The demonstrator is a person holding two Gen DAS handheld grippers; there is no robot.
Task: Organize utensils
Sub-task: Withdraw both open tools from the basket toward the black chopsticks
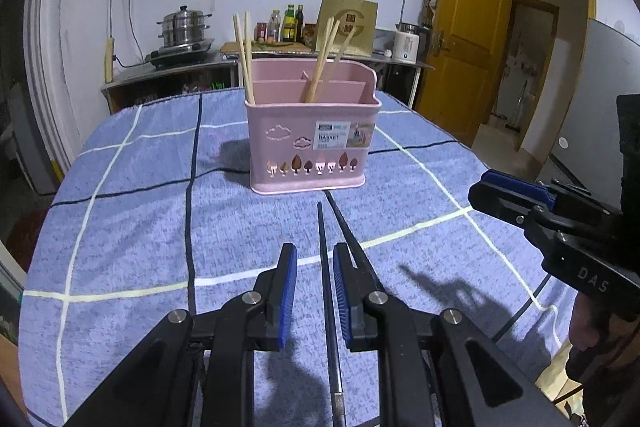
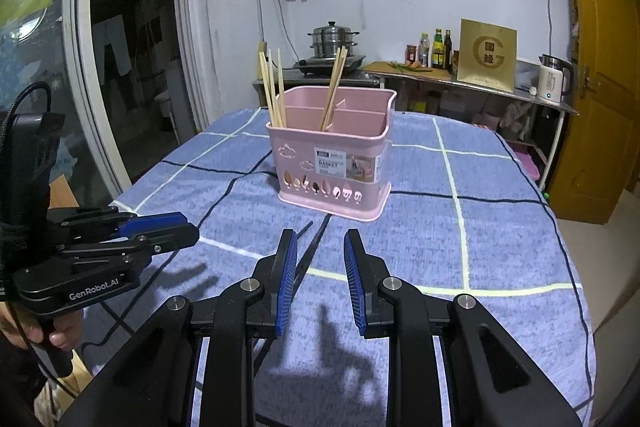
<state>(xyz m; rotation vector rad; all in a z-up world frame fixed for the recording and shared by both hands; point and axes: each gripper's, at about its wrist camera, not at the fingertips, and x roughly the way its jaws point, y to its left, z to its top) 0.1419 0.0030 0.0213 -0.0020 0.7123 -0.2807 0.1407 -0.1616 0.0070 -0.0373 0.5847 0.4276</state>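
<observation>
Between parted tongs [image 1: 315,253]: slender black chopsticks [image 1: 325,267], perhaps metal.

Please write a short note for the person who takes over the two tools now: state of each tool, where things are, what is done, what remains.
Left tool: open, one black chopstick between its fingers, not gripped; the second black chopstick lies beside it.
Right tool: open, empty, above the cloth.
Done: wooden chopsticks stand in the pink basket.
Left: put both black chopsticks into the basket.
</observation>
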